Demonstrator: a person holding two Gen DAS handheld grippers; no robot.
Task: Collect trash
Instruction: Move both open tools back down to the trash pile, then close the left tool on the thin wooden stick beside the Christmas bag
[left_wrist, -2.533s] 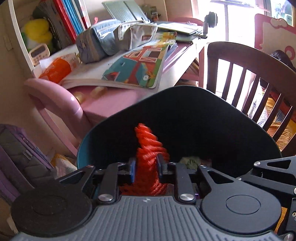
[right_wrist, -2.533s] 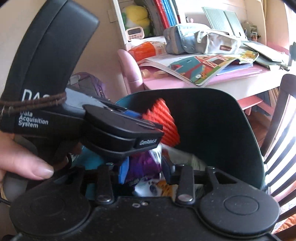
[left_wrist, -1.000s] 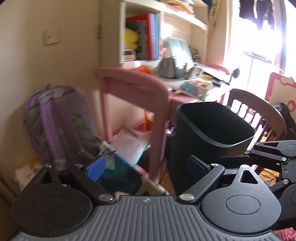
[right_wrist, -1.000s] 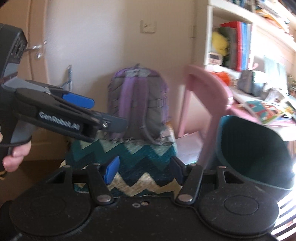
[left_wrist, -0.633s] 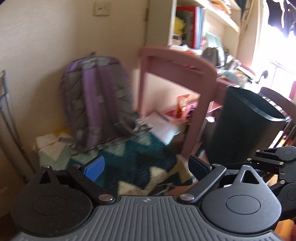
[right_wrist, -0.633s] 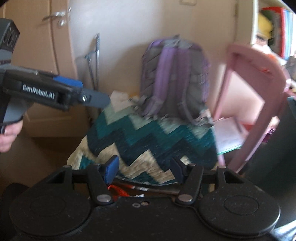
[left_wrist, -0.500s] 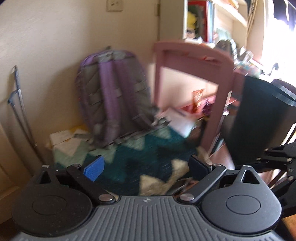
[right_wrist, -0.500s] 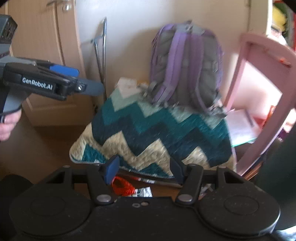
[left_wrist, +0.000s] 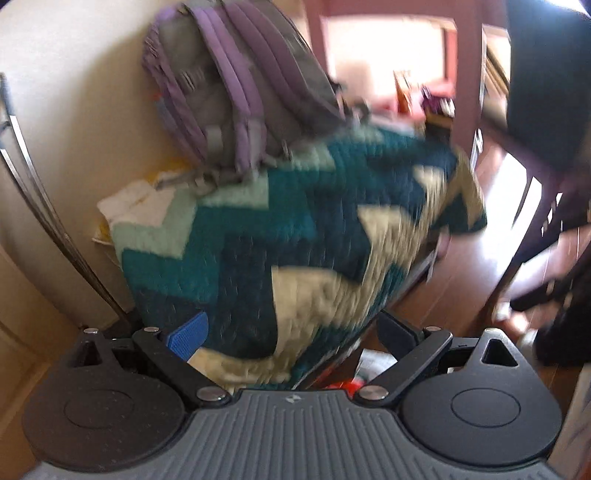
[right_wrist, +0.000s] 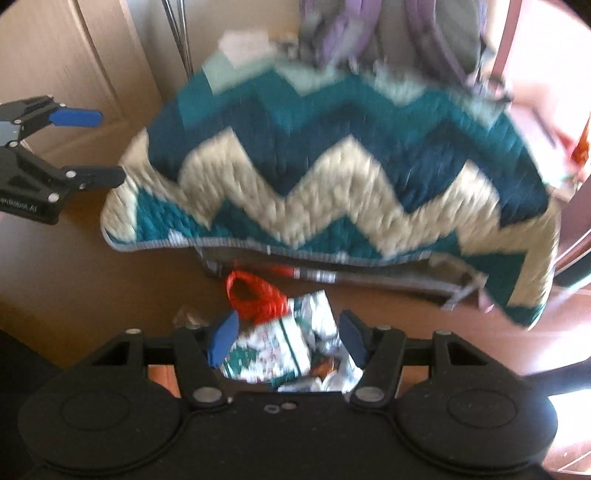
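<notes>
Here the right hand-held gripper (right_wrist: 286, 338) hangs over a small heap of trash on the wooden floor (right_wrist: 110, 288), its two blue-tipped fingers spread wide and holding nothing. In the lower middle of the right wrist view, a crumpled white and green wrapper (right_wrist: 273, 350) lies between the fingers. An orange net bag (right_wrist: 255, 295) sits just above it in the frame, touching it. More crinkled foil scraps (right_wrist: 332, 373) lie at the lower right of the wrapper, partly hidden by the gripper body. Across the upper half of that view spreads a zigzag blanket (right_wrist: 332, 166) in teal, navy and cream, its lower edge hanging just above the trash. A purple backpack (right_wrist: 388, 33) rests on its far side at the top of the frame.

The left hand-held gripper (right_wrist: 90, 146) shows at the left edge of the right wrist view, fingers parted and empty, well apart from the trash. In its own view, the left gripper's fingers stand wide at the bottom of the frame, with the blanket filling the space ahead of them. A sliver of the red net bag shows at the bottom centre of that view, below the blanket's edge. A dark bin (left_wrist: 546, 74) occupies the upper right corner there, blurred by motion.
</notes>
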